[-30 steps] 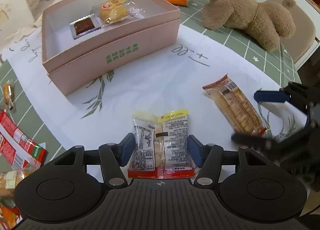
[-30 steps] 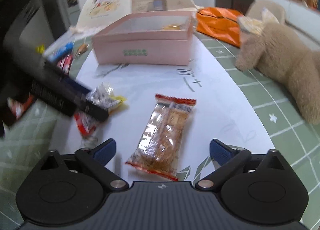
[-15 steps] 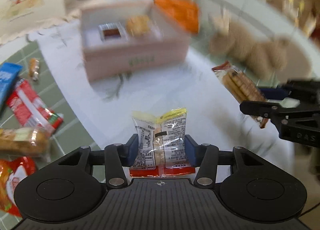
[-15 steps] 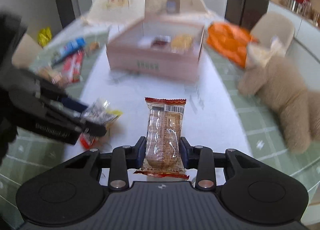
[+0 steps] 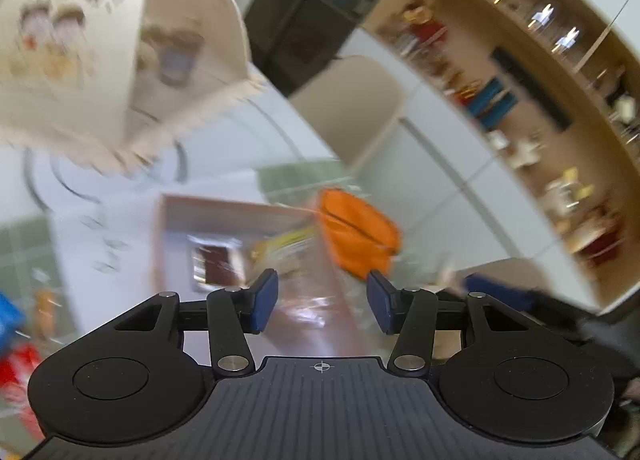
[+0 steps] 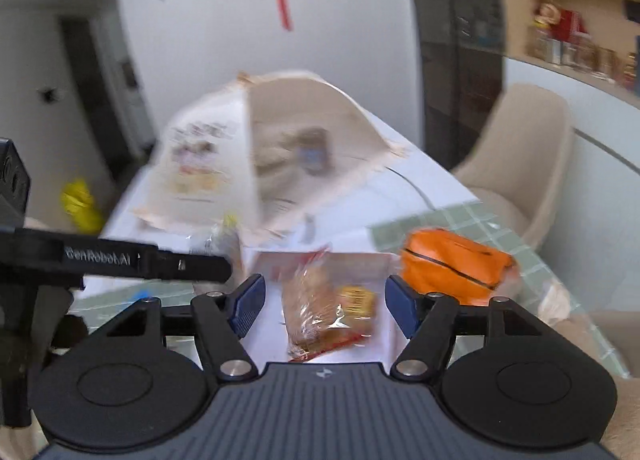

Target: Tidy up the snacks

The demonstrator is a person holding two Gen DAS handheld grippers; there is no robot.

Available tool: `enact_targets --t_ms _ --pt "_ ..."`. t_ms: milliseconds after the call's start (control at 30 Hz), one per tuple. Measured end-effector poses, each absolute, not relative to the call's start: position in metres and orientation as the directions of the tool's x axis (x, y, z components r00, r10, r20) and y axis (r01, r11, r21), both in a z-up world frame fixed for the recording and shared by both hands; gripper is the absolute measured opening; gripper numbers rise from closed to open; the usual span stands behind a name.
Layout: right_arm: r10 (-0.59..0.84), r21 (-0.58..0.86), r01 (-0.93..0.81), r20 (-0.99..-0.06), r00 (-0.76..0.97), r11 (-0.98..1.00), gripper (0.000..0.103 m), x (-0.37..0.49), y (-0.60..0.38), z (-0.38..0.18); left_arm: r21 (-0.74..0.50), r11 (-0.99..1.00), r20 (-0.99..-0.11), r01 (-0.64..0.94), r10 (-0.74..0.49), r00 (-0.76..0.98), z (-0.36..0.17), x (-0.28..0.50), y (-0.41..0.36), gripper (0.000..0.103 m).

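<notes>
Left wrist view (heavily blurred). The left tool hangs above the near edge of the pink box, its blue pads set at a middling width. Between the pads only a glossy, see-through smear shows, so this view alone does not tell what it is. Inside the box lies a brown snack in a clear wrapper, with a yellow blur just to its right. An orange bag lies just beside the box's right wall. A cloth cover printed with cartoon figures stands behind the box on the white-covered surface. A beige chair stands beyond the box, and wooden shelves run along the wall behind it.

Right wrist view. The right tool is poised over the box, and its jaws have just been opening. The biscuit packet sits between the pads, with a clear gap on either side, so neither pad presses on it. It is over the box's open top, tilted; whether it rests on the box floor or is in the air cannot be told. The left tool reaches in from the left edge, level with the box's far left corner. It grips a small packet with a yellow top at its tip. The orange bag lies right of the box and the cover rises behind it.
</notes>
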State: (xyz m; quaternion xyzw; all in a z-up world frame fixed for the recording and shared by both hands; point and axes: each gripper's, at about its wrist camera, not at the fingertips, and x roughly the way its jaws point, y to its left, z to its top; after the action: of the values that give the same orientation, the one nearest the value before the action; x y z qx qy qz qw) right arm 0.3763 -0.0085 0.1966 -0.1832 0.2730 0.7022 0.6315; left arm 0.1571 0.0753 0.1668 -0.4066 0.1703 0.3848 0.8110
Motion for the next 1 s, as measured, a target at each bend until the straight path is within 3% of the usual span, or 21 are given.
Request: enact_targets --t_ms 67,300,567,867,1000 --pt "0.780 0.152 -0.986 -0.609 -0.145 -0.065 0.067 0.374 -0.017 0.187 -0.525 0.360 -0.588 -0.771 0.502 0.635 0.154 0.148 0.069 0.054" --pt "0.701 0.002 -0.984 -0.702 -0.127 -0.177 0.067 0.331 -0.033 0.132 -0.321 0.265 -0.692 -0.909 0.590 0.416 0.114 0.068 0.038 0.054" --pt "0.558 0.109 -0.902 -0.753 -0.349 -0.417 0.067 0.230 -0.030 0.097 -0.251 -0.037 -0.731 -0.967 0.662 0.165 0.099 -0.060 0.050 0.053" --pt "0.527 0.138 -0.892 -0.764 -0.372 -0.430 0.069 0.117 0.020 0.068 -0.242 0.039 -0.766 -0.969 0.606 0.216 0.056 -0.106 0.094 0.051" --pt "0.624 0.085 -0.943 -0.730 -0.279 -0.322 0.069 0.099 0.061 0.065 -0.308 0.137 -0.752 -0.941 0.571 0.329 0.046 -0.108 0.085 0.049"
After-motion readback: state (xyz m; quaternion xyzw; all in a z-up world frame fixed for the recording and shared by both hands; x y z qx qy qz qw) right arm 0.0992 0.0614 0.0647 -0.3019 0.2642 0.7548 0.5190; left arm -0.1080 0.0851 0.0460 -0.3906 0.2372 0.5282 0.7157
